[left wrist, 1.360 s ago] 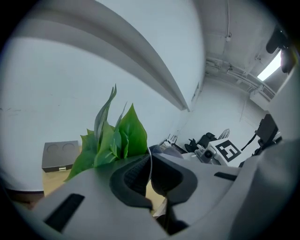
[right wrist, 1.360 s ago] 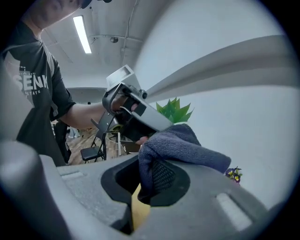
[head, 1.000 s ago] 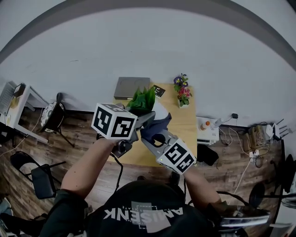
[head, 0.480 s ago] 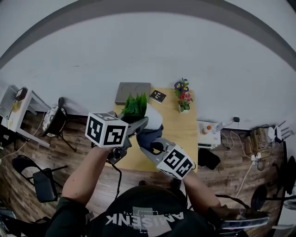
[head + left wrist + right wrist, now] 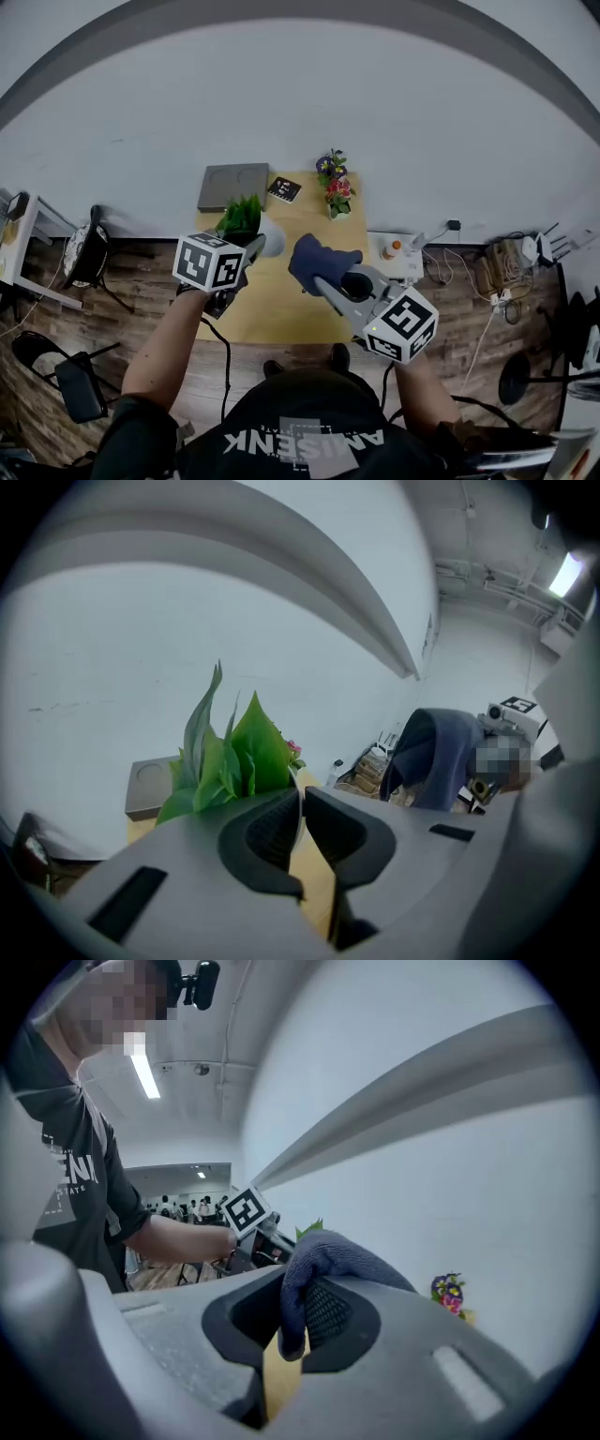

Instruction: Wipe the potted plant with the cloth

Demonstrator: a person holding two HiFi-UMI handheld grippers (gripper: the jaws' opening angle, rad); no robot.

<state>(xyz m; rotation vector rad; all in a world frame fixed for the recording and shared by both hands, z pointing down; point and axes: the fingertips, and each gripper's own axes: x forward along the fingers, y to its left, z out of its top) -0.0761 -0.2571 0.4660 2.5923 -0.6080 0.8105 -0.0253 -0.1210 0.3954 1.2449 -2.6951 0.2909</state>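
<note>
One light wooden table is the largest thing here, and everything else is placed by it. Two hand-held grippers reach over it from its near edge.

The left gripper is over the table's left side. Its jaws are drawn almost together, with the thin rim of a white pot between the pads. They have just been easing apart a little, yet the pads sit close against that rim, so the grasp is on the pot.

The right gripper is over the table's right half. It is clenched on a dark blue cloth, which bunches over the jaw tips and hangs above the tabletop.

A flat grey box lies on the table's far left corner.

Next in size, the potted plant is at the table's left edge, in the far half. The white pot holds a clump of upright green leaves. Whether its base rests on the tabletop cannot be told.

A white unit stands on the floor just beside the table's right edge.

A smaller flower pot stands at the table's far edge, right of the middle, and holds purple and red blossoms.

A small dark card lies flat at the table's far edge, near its middle
</note>
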